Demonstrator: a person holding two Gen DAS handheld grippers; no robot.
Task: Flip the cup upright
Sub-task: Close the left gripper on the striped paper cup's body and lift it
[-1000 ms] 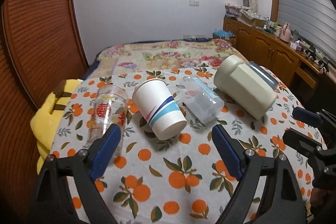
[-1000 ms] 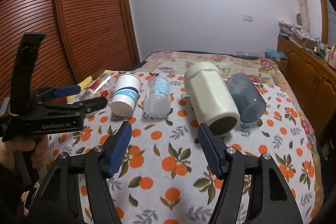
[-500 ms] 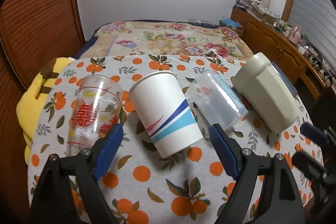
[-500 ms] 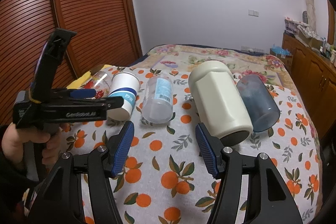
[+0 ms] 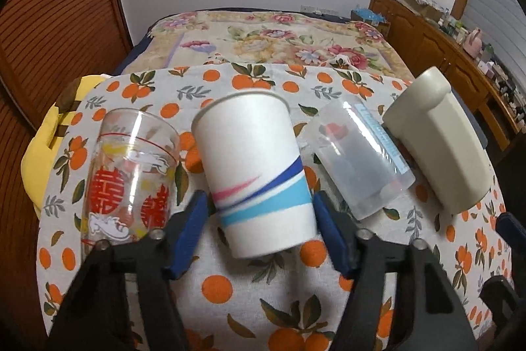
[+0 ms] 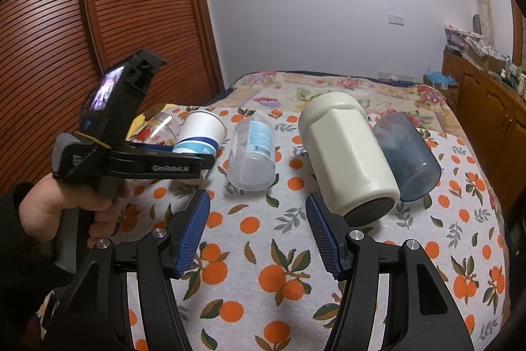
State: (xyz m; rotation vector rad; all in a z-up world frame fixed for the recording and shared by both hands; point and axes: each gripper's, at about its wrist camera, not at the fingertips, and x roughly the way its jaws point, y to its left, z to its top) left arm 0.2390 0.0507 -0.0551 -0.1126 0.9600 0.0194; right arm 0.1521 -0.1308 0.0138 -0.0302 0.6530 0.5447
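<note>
A white paper cup (image 5: 256, 173) with blue and pink stripes lies on its side on the orange-print tablecloth (image 5: 230, 285); it also shows in the right wrist view (image 6: 200, 134). My left gripper (image 5: 259, 219) is open, its blue pads on either side of the cup's near end, apparently not pressing it. In the right wrist view the left gripper (image 6: 197, 158) reaches in from the left at that cup. My right gripper (image 6: 256, 229) is open and empty above the cloth, in front of the cream cup (image 6: 348, 153).
Lying in a row on the cloth are a printed glass (image 5: 128, 176), a clear plastic cup (image 5: 361, 160), the cream cup (image 5: 440, 140) and a blue tinted cup (image 6: 407, 157). A yellow cloth (image 5: 36, 153) hangs at the left edge. A bed (image 5: 263, 35) lies behind.
My left gripper has moved forward and down until its pads flank the paper cup. My right gripper has edged slightly toward the cups.
</note>
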